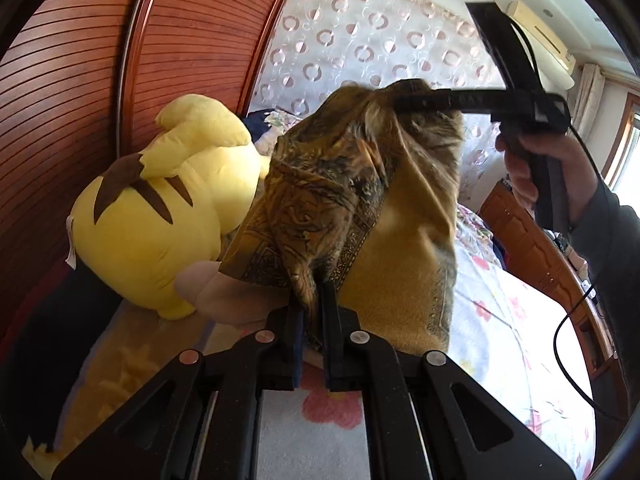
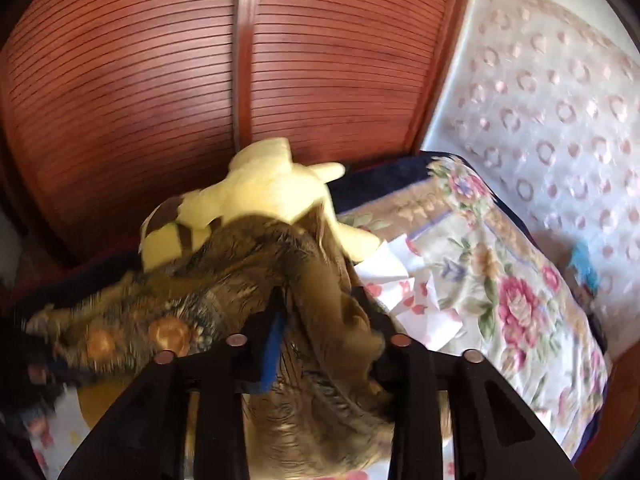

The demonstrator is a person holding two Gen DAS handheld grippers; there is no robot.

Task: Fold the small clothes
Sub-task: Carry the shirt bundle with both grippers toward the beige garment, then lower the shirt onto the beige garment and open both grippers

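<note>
A brown and gold patterned cloth (image 1: 344,200) hangs in the air over the bed, stretched between both grippers. My left gripper (image 1: 314,296) is shut on its lower corner. My right gripper (image 1: 404,98), held in a hand at the upper right of the left wrist view, is shut on the cloth's top edge. In the right wrist view the same cloth (image 2: 312,280) bunches between my right gripper's fingers (image 2: 320,300) and trails off to the left; this view is blurred.
A yellow plush toy (image 1: 160,208) lies on the bed against the wooden slatted wardrobe (image 1: 80,80). A floral sheet (image 1: 500,320) covers the bed, with a floral quilt (image 2: 500,280) near the curtain (image 1: 360,40). A wooden bed frame (image 1: 540,248) is at the right.
</note>
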